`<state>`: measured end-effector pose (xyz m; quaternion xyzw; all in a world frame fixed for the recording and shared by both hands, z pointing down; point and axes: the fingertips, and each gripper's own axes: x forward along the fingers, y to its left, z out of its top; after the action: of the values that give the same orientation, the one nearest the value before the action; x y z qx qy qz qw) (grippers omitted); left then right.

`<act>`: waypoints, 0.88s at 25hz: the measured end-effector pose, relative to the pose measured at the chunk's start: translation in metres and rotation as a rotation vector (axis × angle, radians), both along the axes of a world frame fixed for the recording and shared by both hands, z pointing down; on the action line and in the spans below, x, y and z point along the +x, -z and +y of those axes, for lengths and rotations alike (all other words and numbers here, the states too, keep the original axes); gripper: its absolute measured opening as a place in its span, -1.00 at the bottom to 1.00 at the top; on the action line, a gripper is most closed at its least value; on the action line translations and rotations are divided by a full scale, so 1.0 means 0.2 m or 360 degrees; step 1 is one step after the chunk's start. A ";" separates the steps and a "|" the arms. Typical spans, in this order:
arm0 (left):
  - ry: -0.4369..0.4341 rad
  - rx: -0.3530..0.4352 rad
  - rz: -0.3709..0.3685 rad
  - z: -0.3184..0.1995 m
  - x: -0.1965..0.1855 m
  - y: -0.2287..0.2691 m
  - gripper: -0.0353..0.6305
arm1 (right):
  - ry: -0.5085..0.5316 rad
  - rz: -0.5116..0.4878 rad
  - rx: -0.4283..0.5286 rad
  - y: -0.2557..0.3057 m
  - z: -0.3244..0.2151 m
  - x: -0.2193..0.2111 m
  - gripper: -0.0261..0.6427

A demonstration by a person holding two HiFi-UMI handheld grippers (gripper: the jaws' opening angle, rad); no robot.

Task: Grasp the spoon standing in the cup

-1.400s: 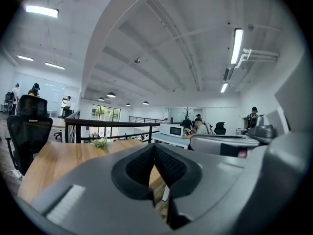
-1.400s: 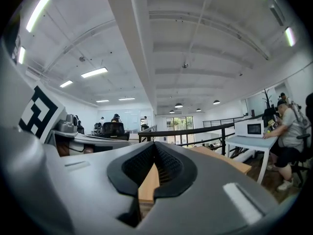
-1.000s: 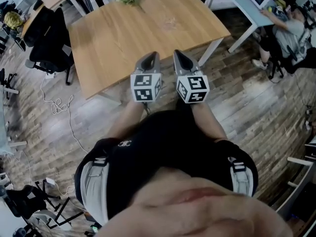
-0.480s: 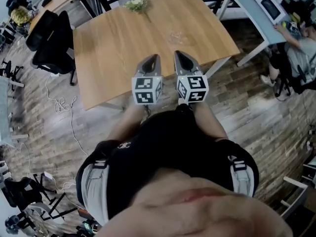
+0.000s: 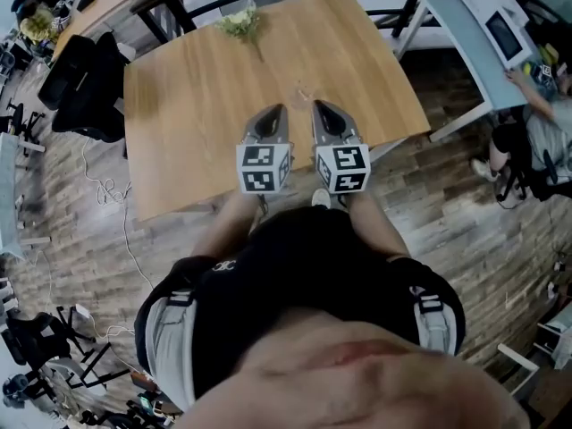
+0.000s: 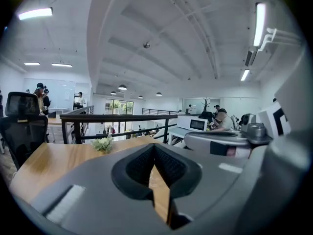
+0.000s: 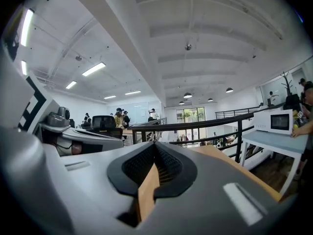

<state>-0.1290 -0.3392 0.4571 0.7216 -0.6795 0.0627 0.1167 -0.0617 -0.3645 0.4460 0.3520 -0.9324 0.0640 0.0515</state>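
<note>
Nothing of the grasp is done yet. The person stands at the near edge of the table [image 5: 197, 105] with the left gripper [image 5: 273, 114] and the right gripper [image 5: 322, 110] held side by side, pointing out over the wood. Both are empty. The left fingers [image 6: 139, 165] meet at their tips with nothing between them, and the right fingers [image 7: 168, 163] are pressed together the same way.

The only likely target I can spot is a faint, clear shape on the table, which I take for the cup [image 5: 302, 92]. It sits just beyond the fingertips, roughly in line with the gap between the two grippers, and touches neither. The spoon is too small and pale to make out from the head view, and neither gripper view shows cup or spoon. A sprig of greenery [image 5: 239, 22] lies well beyond, near the far edge.

I'd say everything is left to do: one gripper must open its fingers, reach the cup and close on the spoon's handle.
</note>
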 end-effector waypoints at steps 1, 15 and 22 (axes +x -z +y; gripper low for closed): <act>0.0002 -0.0010 0.0000 -0.06 0.02 -0.01 -0.86 | -0.0001 0.0015 0.0003 -0.01 -0.05 0.02 -0.92; 0.0127 -0.0162 0.0009 -0.55 0.20 -0.10 -0.86 | 0.0153 0.0135 -0.0126 -0.15 -0.62 0.25 -0.92; 0.0194 -0.0282 0.0021 -0.52 0.05 -0.28 -0.86 | 0.0260 0.0207 -0.0224 -0.38 -0.63 0.13 -0.92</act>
<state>-0.1190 -0.4432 0.5132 0.6662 -0.7131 0.1106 0.1881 -0.0352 -0.4906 0.5213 0.2738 -0.9458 0.1020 0.1415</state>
